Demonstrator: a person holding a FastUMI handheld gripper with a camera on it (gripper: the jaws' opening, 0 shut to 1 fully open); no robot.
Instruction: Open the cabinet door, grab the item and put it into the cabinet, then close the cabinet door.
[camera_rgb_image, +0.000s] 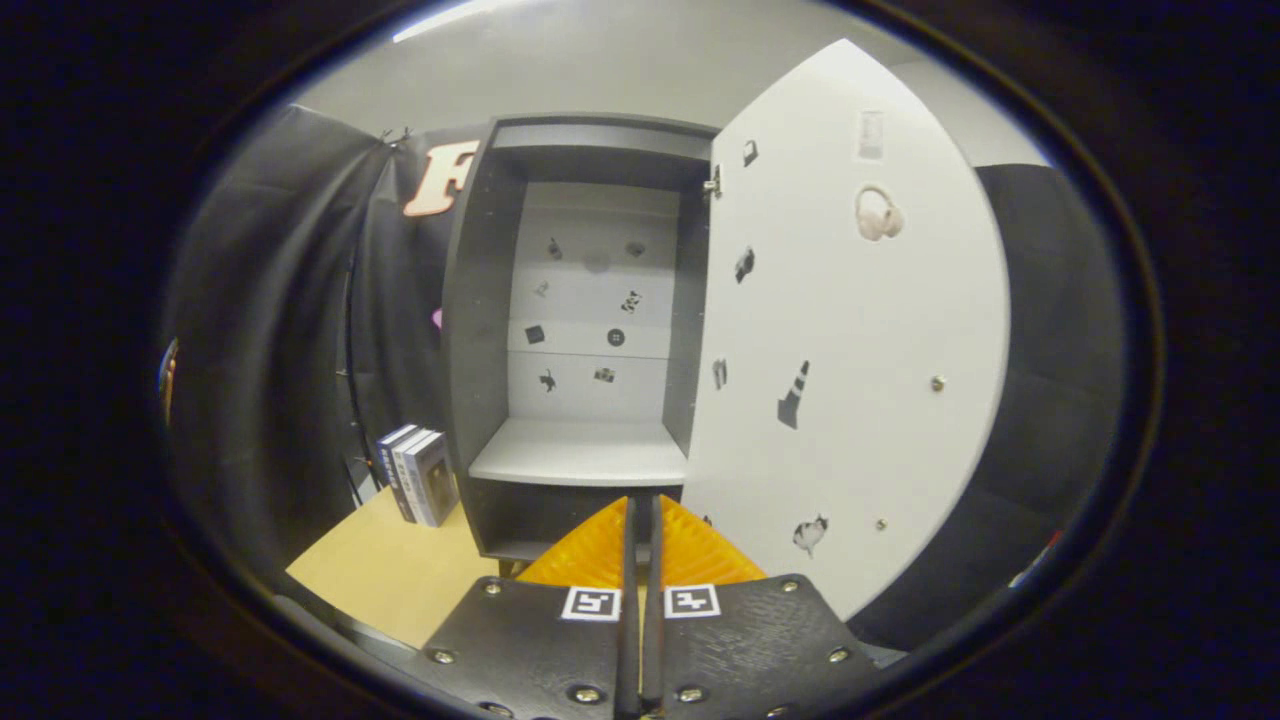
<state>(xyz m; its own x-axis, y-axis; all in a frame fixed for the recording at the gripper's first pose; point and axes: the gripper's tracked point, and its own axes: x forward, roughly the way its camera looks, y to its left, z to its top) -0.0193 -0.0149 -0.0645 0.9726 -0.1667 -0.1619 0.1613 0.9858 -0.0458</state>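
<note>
While claw (640, 520) sits closed on nothing, books (418, 473) stand ahead-left beside open cabinet (480, 300).

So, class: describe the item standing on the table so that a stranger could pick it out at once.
Find the open grey cabinet. On the wooden table just outside its left wall stands a small row of upright books. Nothing else stands there; the shut gripper points at the cabinet instead.

One cabinet (480, 300) ahead of tool (640, 515), its one door (880, 420) swung open to right. One shelf (580, 455) inside. Three books (418, 475) upright on worktop (390, 575), left of cabinet. Tool: one, two fingers (590, 555) pressed together, nothing between.
</note>
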